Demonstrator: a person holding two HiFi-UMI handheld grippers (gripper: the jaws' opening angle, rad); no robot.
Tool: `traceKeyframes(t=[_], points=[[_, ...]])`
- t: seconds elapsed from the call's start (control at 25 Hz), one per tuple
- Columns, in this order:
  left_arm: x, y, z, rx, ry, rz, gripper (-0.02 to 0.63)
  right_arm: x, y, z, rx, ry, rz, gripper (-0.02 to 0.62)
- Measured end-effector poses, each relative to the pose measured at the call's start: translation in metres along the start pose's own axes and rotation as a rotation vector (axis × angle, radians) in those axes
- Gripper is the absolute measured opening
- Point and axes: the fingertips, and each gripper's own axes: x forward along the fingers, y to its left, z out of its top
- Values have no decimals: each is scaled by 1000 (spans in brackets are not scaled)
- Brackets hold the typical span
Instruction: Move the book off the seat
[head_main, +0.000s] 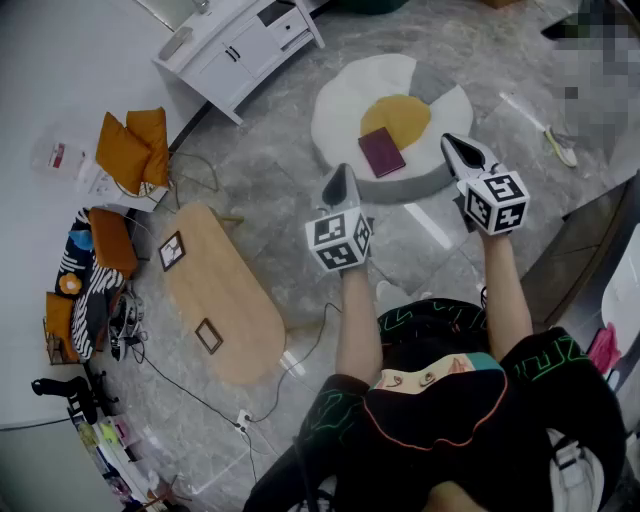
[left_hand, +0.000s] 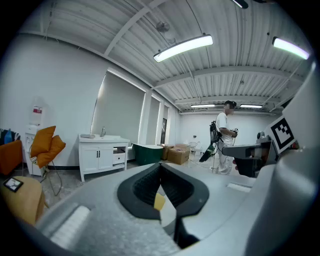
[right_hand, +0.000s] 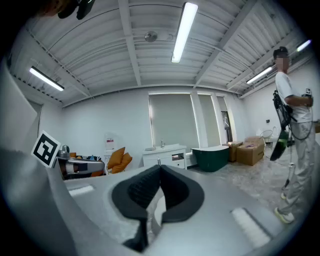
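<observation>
A maroon book (head_main: 382, 152) lies on the fried-egg-shaped seat cushion (head_main: 345, 95) on the floor, at the edge of its yellow centre. My left gripper (head_main: 341, 182) hovers just short of the cushion's near rim, below and left of the book, jaws shut and empty. My right gripper (head_main: 459, 148) is raised to the right of the book, also shut on nothing. Both gripper views look level across the room; neither shows the book. The left gripper (left_hand: 160, 176) and the right gripper (right_hand: 160, 181) each show their dark pads pressed together.
A pale oval wooden table (head_main: 215, 290) stands to my left with a cable trailing past it. A white cabinet (head_main: 240, 40) and orange cushions (head_main: 135, 145) sit beyond. A person in white (left_hand: 223, 135) stands across the room near cardboard boxes (left_hand: 177, 152).
</observation>
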Motion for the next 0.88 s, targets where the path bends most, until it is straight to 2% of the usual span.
traceKeyframes(t=[0.16, 0.32, 0.52, 0.76, 0.88], points=[[-3, -11, -2, 4, -14, 0, 9, -8, -3, 0, -6, -17, 9, 3], [-7, -16, 4, -6, -47, 5, 9, -14, -12, 12, 40, -92, -1, 3], [-8, -13, 12, 6, -60, 24, 9, -14, -22, 14, 45, -91, -23, 3], [2, -16, 17, 27, -36, 14, 9, -8, -39, 22, 70, -103, -39, 3], [4, -6, 13, 24, -19, 53, 9, -1, -42, 20, 87, -92, -34, 3]])
